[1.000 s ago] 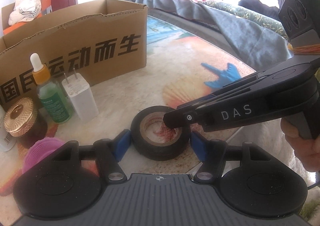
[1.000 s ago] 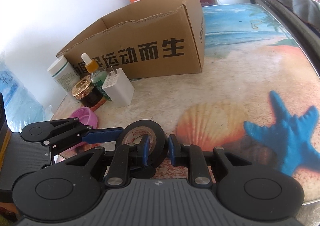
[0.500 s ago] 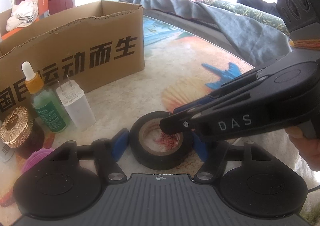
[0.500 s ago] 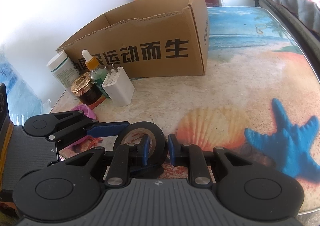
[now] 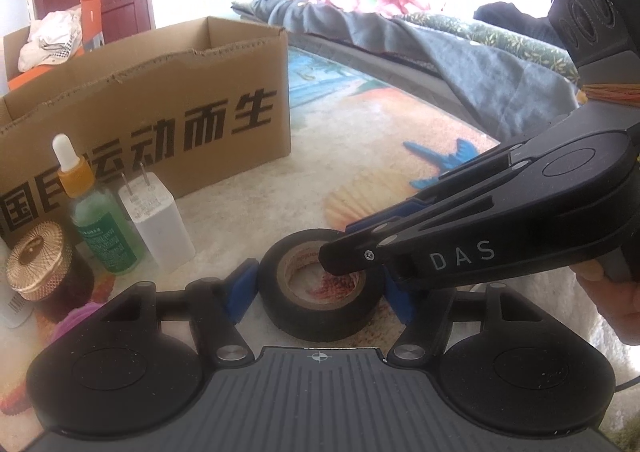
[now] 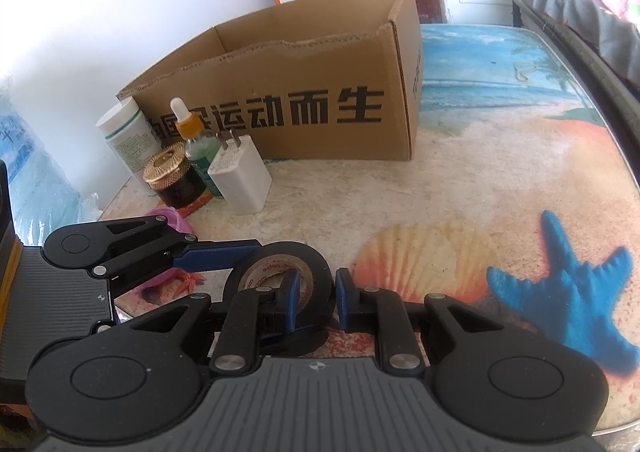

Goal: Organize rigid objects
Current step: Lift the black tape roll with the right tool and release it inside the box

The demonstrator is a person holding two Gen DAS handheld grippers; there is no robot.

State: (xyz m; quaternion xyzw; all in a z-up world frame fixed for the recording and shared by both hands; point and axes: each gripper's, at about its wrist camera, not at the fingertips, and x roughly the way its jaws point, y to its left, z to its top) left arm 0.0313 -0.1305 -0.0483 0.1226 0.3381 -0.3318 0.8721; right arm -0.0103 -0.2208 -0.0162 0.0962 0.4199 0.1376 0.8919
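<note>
While both tools crowd 1 roll, here is the state:
Tape roll [image 5: 320, 288]: flat on the table [image 6: 460, 171], in front of the cardboard box [image 6: 320, 91].
Left gripper [image 5: 318, 292]: wide, straddling it.
Right gripper [image 6: 316, 298]: 1 finger in the core, 1 outside, not yet pinching.
Risk: tools collide or roll slips.
Writing: "DAS"; box reads "运动而生".

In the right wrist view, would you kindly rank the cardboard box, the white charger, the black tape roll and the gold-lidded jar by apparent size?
1. cardboard box, largest.
2. black tape roll, though nearness to the camera inflates it.
3. white charger and gold-lidded jar: too alike to rank.
</note>
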